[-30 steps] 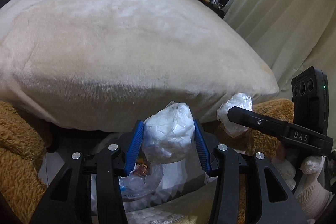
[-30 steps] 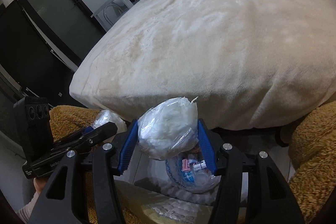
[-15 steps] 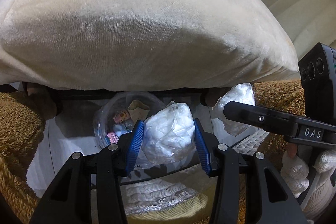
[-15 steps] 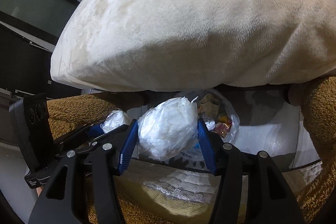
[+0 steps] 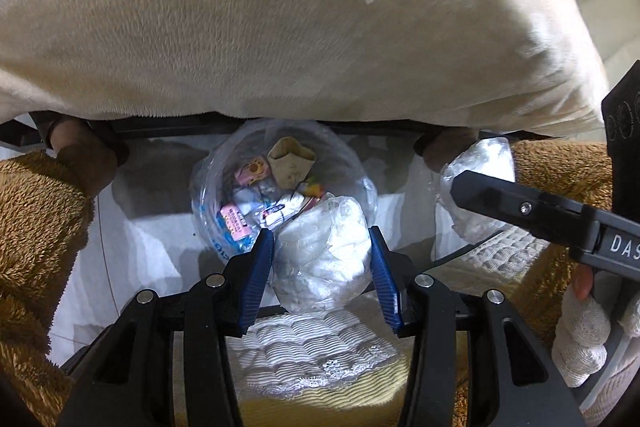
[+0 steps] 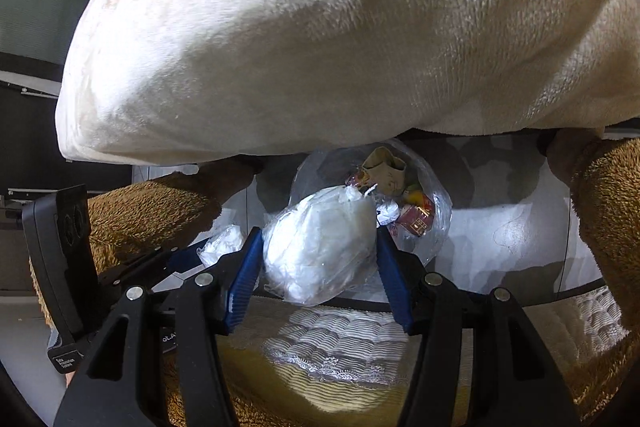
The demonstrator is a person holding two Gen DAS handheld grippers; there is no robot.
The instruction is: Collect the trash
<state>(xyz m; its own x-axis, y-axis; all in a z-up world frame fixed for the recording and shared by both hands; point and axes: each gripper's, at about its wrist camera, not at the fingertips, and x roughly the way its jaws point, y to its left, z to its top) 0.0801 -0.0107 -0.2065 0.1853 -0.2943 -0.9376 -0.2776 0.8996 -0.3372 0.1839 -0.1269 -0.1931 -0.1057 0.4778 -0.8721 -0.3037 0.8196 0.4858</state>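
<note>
The left hand-held gripper [image 5: 322,259] is matte black plastic with two ribbed blue pads [image 5: 256,281] lining its fingers, and round silver screws sit on the black linkages behind them. The right hand-held gripper [image 6: 320,259] has the same build; seen beside the left one, its black finger [image 5: 532,209] carries a small screw and white letters "DAS" (the rest is cut off). Next to that lettering, a white knit glove [image 5: 580,337] leaves a bare fingertip with a pink nail.
</note>
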